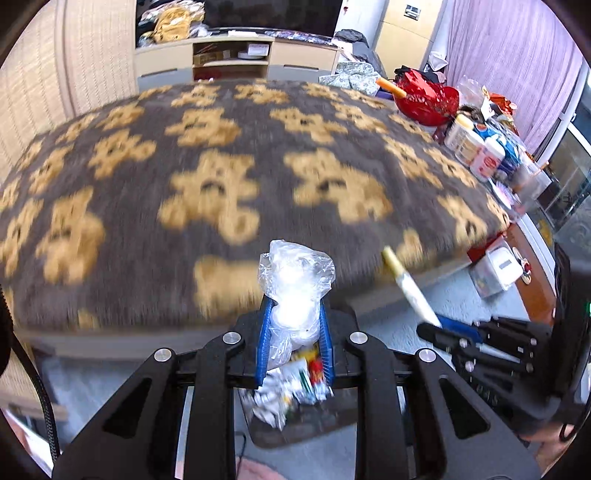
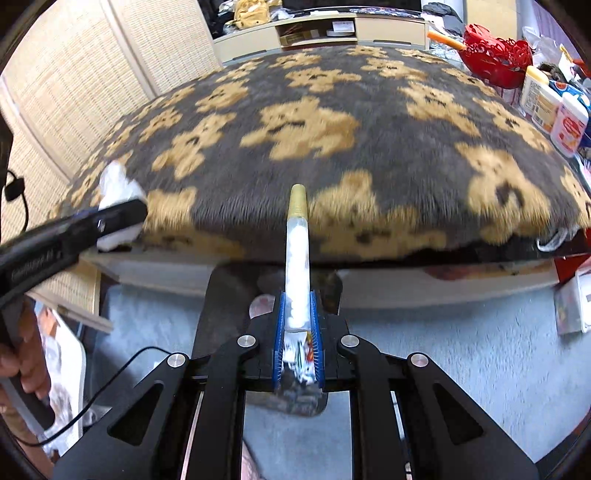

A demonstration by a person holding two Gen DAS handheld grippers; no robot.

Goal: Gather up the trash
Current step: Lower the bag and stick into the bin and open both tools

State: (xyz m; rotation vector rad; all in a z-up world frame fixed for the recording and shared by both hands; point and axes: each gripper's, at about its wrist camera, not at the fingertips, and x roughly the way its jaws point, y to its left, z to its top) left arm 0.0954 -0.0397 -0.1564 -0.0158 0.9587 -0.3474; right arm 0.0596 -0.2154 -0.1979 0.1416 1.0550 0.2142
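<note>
Left wrist view: left tool [image 1: 295, 317] clamped on a crumpled plastic bag [image 1: 295, 273]; right tool [image 2: 298, 317] pinches a thin white tube with a gold cap [image 2: 297, 254]. Both hang over the trash bin [image 2: 225, 295] beside the bed [image 2: 332, 129]. Looks like the drop-off step; next, open up over the bin.

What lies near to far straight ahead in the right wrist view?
Right tool shut on the gold-capped tube, trash bin on the floor below, bear-patterned blanket, low cabinet at the wall.
</note>
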